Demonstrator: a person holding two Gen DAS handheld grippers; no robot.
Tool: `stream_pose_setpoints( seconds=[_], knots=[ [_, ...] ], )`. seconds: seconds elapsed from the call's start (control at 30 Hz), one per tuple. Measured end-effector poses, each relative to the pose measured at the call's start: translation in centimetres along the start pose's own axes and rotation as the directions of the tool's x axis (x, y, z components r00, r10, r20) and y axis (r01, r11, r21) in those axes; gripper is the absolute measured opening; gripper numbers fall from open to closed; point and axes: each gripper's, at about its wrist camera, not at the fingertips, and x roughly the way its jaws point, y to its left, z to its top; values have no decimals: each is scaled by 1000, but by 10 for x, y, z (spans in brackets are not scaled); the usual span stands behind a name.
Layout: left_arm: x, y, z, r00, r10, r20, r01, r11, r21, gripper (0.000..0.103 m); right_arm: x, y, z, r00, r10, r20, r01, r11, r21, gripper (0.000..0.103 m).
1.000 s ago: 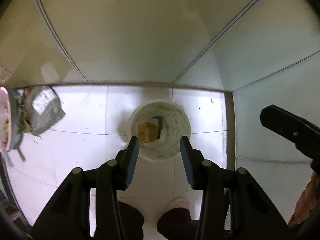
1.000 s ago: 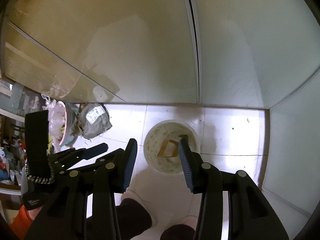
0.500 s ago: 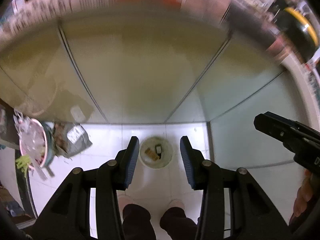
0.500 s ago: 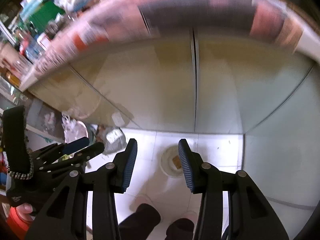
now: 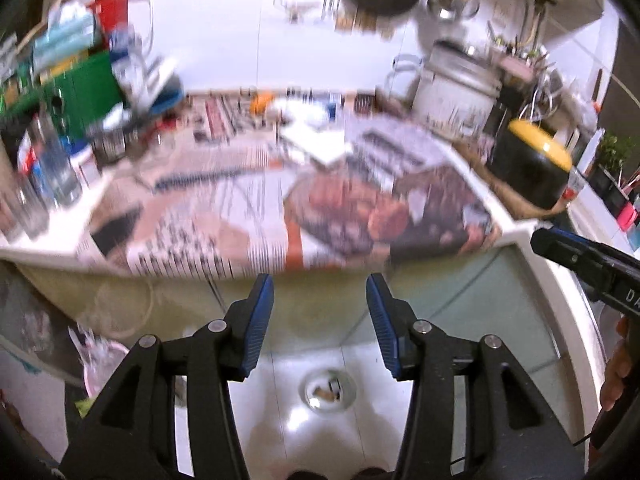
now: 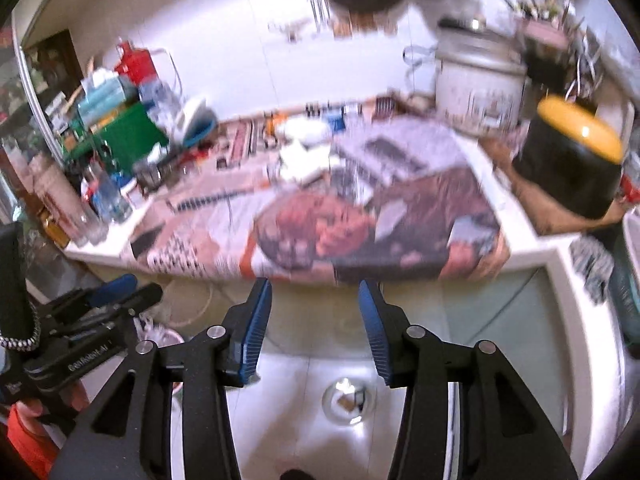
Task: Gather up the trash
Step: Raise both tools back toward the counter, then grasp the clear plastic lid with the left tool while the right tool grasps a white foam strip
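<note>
Newspaper (image 5: 304,216), printed and flat, covers one white counter (image 5: 516,228). On the glossy tile floor stands one round trash bin (image 5: 330,391) holding two scraps. The left gripper (image 5: 320,316) and right gripper (image 6: 315,320) have just been opening; their ribbed blue pads hold nothing.

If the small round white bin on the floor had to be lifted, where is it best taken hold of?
Probably by the rim of the small round white bin, coming from straight above with one finger inside and one outside the wall. It stands upright and open-topped on the floor tiles, with scraps in the bottom; whether it is too wide to span is unclear.
</note>
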Motion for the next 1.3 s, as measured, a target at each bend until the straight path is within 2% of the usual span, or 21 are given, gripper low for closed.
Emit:
stream_pose_setpoints(
  seconds=[0.07,0.1,0.13,0.17,0.2,0.33,0.47,0.73,0.83,1.1,1.3],
  knots=[
    [-8,-1,14,1000,0,30,0,1000,10,48,-9,4,11,999,-10,36,10,1000,-4,43],
    [-11,-2,24,999,4,48,-4,1000,15,51,-13,5,18,999,-12,47,13,1000,-7,43],
    [-14,-4,30,998,9,58,-10,1000,17,56,-15,5,23,998,-16,58,16,1000,-12,43],
    [-14,-6,37,997,20,72,-21,1000,16,66,-17,5,30,998,-18,66,20,1000,-19,44],
    [-15,-7,44,996,24,91,-25,1000,13,69,-18,4,36,997,-23,72,24,999,-26,44],
    [-6,-14,69,993,33,114,-33,999,2,70,-13,-3,63,994,-27,104,34,997,-74,44],
    [7,-22,96,987,87,137,-82,996,-44,70,1,-17,90,994,26,107,-14,993,-115,45],
    [53,-30,145,972,202,120,-184,972,-145,71,38,-56,144,992,105,71,-90,978,-187,45],
    [70,-24,156,969,222,107,-199,962,-186,71,55,-70,160,991,122,56,-109,974,-200,45],
    [106,19,181,952,304,41,-285,925,-251,71,104,-83,193,987,160,6,-157,972,-173,45],
    [136,82,187,936,353,8,-338,902,-270,71,150,-63,202,981,182,-68,-190,973,-133,45]
  ],
)
